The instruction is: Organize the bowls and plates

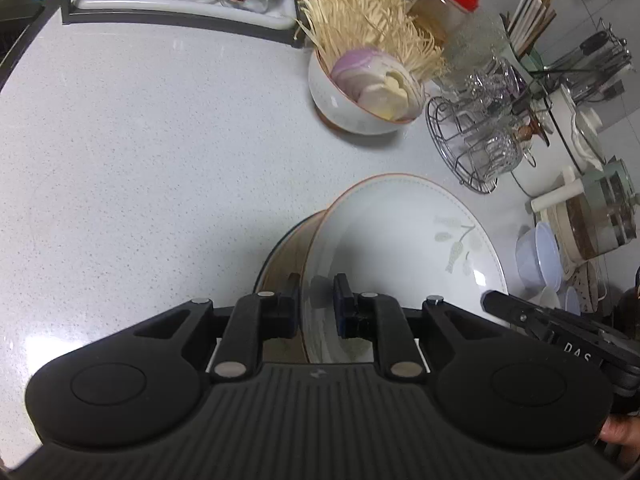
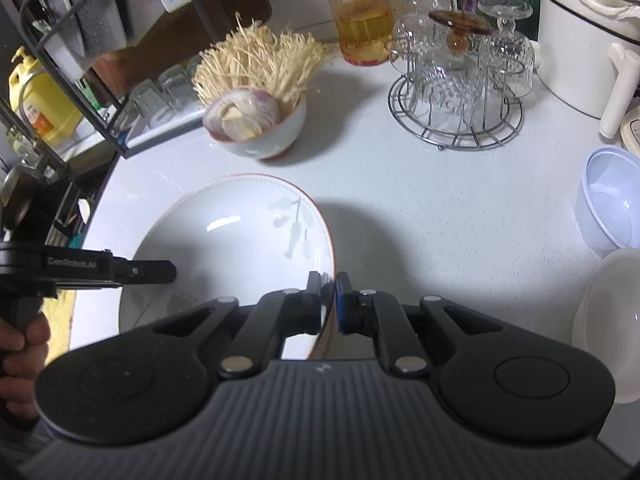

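Left gripper (image 1: 317, 304): I have it clamped on the white leaf-patterned ceramic plate (image 1: 404, 232).
Right gripper (image 2: 327, 300): I grip the opposite rim.

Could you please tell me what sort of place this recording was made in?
Most likely a home kitchen counter: a dish rack holding glasses, a bowl of enoki mushrooms and sliced onion, and a chopstick holder stand around the speckled worktop.

left claw (image 1: 317, 300) nearly closed, clamping something; right claw (image 2: 328, 296) likewise, fingers level.

"GenRobot.AI" on left gripper (image 2: 120, 270); "DAS" on right gripper (image 1: 520, 312)
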A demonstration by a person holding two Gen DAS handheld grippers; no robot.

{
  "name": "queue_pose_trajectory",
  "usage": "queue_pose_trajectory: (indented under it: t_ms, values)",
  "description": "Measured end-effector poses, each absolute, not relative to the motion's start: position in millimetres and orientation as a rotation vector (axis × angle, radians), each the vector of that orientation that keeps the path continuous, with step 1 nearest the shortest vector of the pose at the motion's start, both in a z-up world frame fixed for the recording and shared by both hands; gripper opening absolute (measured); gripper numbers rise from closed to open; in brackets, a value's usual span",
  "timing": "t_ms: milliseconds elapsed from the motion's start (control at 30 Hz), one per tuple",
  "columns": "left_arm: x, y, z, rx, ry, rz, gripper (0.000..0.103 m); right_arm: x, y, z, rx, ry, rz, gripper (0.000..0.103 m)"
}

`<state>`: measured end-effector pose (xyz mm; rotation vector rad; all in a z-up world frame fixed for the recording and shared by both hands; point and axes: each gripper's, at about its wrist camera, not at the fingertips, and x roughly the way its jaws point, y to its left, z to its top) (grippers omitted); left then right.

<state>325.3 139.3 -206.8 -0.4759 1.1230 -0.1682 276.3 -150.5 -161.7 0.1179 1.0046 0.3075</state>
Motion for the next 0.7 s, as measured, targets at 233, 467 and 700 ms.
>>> queue_pose_trajectory:
  t_ms: [233,467,700]
  values:
    - [327.0,132.5,-210.9,-0.473,1.158,-0.155,0.019,274.6,-154.5,-166.9,0.072,1.001,0.317,0.011]
    - [328.4,130.8,-215.4,-0.47,1.174,-0.124,0.023,270.6,-154.4,-169.4,0.074,1.004,0.332,0.011]
    - [331.9,133.7,-214.4,-0.513,1.181,-0.086,0.023,274.1,-150.9,-170.3,0.048,0.997,0.335,0.011]
